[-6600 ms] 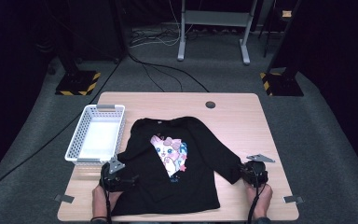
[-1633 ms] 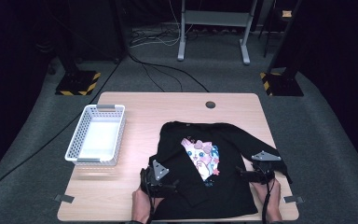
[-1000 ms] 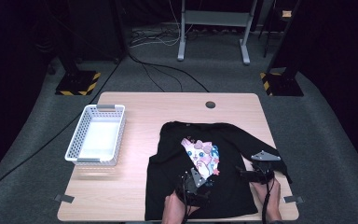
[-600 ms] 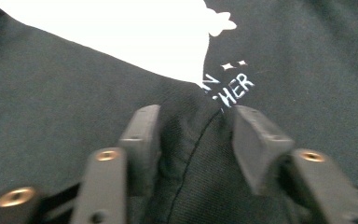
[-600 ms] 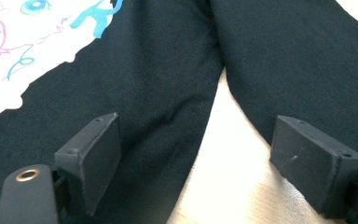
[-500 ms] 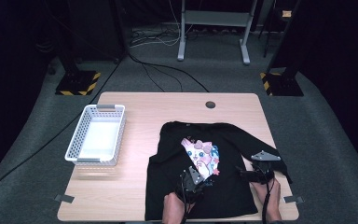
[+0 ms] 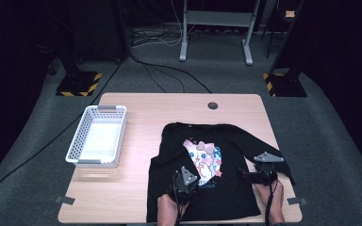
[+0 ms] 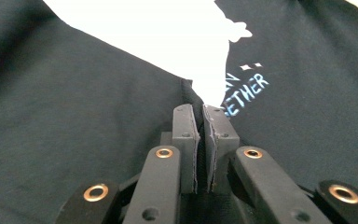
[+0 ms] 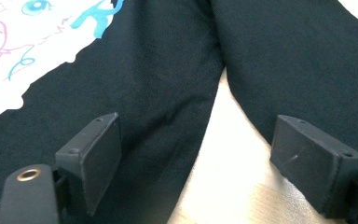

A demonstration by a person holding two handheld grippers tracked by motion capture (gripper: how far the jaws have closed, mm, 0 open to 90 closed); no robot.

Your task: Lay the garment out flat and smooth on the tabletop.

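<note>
Left claw [image 7: 185,184] sits low and centre in the high view, on the black shirt [image 7: 226,197] just below its cartoon print [image 7: 202,157]. Its jaws have just been closing and now stand pressed together on a pinch of the shirt's fabric, as the left gripper view shows beside the blue lettering [image 8: 242,88]. At the left of the high view, a white basket [image 7: 75,153] rests on the wooden surface [image 7: 136,110], well apart from the shirt. The shirt lies spread over the right half of the surface. Right claw [image 7: 259,175] rests at the lower right, jaws wide apart, straddling the gap between the shirt's body and its sleeve [image 9: 298,60].
</note>
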